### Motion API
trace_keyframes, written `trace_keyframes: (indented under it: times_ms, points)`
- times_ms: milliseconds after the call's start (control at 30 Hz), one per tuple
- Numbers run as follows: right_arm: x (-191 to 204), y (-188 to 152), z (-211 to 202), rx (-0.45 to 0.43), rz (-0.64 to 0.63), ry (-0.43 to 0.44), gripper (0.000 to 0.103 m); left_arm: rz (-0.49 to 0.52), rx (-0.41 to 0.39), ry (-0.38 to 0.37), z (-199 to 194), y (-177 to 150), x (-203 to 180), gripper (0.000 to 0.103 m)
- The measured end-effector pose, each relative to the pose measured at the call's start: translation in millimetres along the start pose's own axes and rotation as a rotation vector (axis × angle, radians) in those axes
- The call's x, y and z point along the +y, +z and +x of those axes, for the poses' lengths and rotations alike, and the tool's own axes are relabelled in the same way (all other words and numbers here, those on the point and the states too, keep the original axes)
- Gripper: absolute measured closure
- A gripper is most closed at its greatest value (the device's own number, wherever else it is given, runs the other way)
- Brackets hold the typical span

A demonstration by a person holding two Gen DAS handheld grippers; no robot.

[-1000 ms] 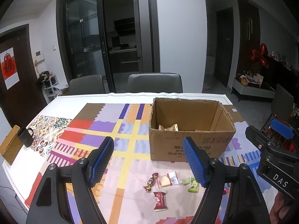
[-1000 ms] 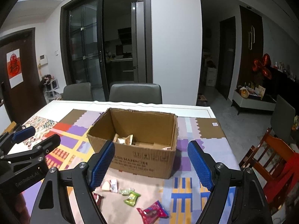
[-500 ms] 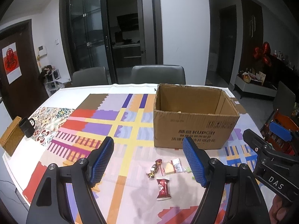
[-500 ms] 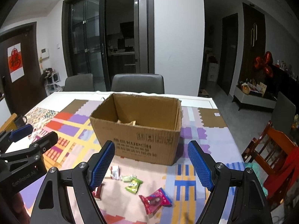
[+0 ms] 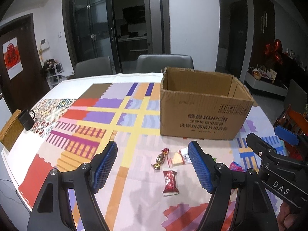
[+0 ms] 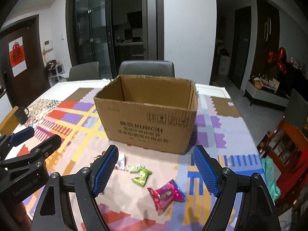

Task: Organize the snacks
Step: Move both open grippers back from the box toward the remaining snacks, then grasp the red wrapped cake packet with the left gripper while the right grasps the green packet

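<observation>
1. The left claw [image 5: 153,165] hovers above the worktop [image 5: 134,202] with its blue-padded fingers spread wide and nothing between them.
2. The right claw [image 6: 156,168] is likewise released, fingers wide apart and empty, held over the near part of the patterned cloth.
3. The open cardboard box [image 6: 148,113] stands upright on the cloth, beyond both claws; from this low angle its floor is hidden.
4. In the left wrist view a small cluster of snacks lies in front of the box: a gold-and-red twisted candy [image 5: 160,158], just beside it a pale yellow wafer packet [image 5: 178,157], and nearer the camera a red sachet [image 5: 170,182].
5. In the right wrist view a green candy packet [image 6: 141,176] lies between the fingers, with a smaller pale green sweet [image 6: 133,168] just beyond it, and a pink wrapper [image 6: 166,193] nearer the camera to the right.
6. All these snacks rest on the cloth, outside the box and apart from either claw.
7. At the worktop's far left edge a dark mug [image 5: 27,119] stands beside a woven basket [image 5: 10,130].
</observation>
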State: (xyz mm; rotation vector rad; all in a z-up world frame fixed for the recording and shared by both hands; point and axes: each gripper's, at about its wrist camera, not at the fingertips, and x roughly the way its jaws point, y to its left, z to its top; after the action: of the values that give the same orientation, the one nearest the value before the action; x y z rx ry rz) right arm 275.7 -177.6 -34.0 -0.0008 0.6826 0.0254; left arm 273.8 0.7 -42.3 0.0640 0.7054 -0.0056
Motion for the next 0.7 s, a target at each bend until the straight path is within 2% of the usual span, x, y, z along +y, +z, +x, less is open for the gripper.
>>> trace_keyframes:
  times_ms: [700]
  points:
    - [10.0,-30.9,49.7,0.123,-0.02,0.012,0.023,-0.002,0.124,-0.011,46.9,-49.2,-3.6,0.028]
